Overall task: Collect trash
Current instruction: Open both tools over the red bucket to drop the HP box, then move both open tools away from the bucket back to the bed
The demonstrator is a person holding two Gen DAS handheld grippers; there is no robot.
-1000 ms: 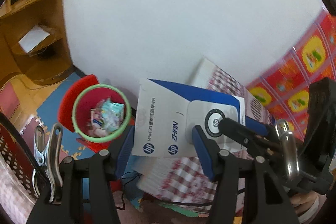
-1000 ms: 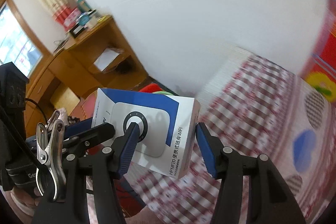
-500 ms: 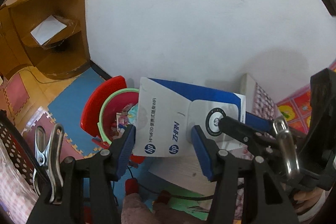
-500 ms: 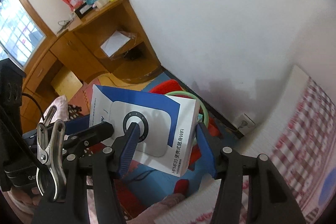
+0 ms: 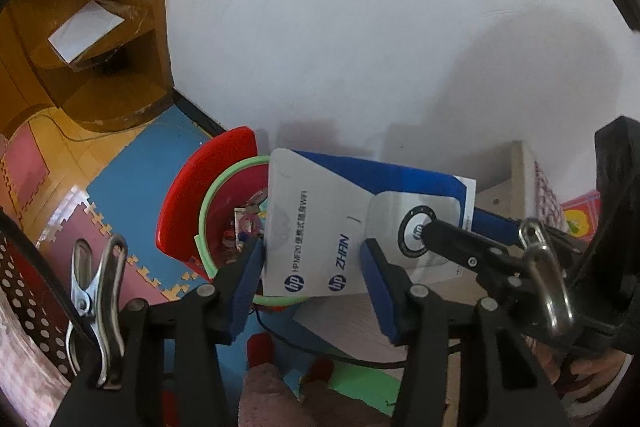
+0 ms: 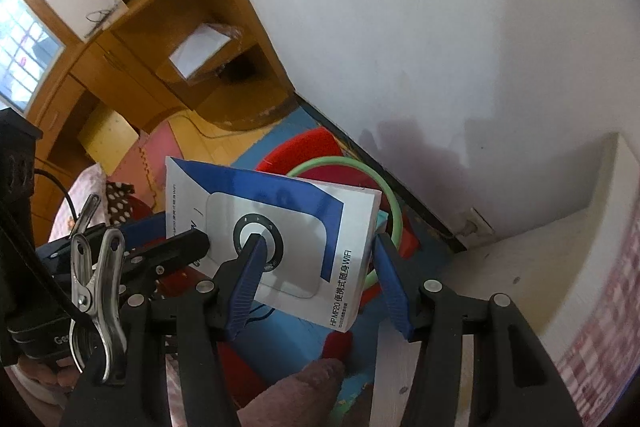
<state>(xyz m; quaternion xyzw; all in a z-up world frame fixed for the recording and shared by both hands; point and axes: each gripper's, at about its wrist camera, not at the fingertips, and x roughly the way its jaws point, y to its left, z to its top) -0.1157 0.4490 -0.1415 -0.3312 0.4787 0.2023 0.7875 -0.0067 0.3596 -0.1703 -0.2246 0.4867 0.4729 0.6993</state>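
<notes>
A white and blue HP box [image 5: 360,227] hangs in the air over the red bin [image 5: 224,211] with the green rim, covering the right part of the bin's mouth in the left wrist view; wrappers and other trash lie inside the bin; the bin stands on blue floor mat [image 5: 136,167] close to the white wall [image 5: 360,27], with a wooden shelf unit [image 5: 100,39] further left; both grippers hold the box at once; the left gripper [image 5: 310,275] has its blue pads at the box's lower edge, its jaws have just been closing, and the box sits between them; whether the right-hand pad presses the box I cannot tell, the left one touches its corner; the right gripper [image 6: 316,271] clamps the box's other end, one pad on the printed round dial, the other at the side with the lettering; a black cable [image 5: 320,343] runs across the floor below.
</notes>
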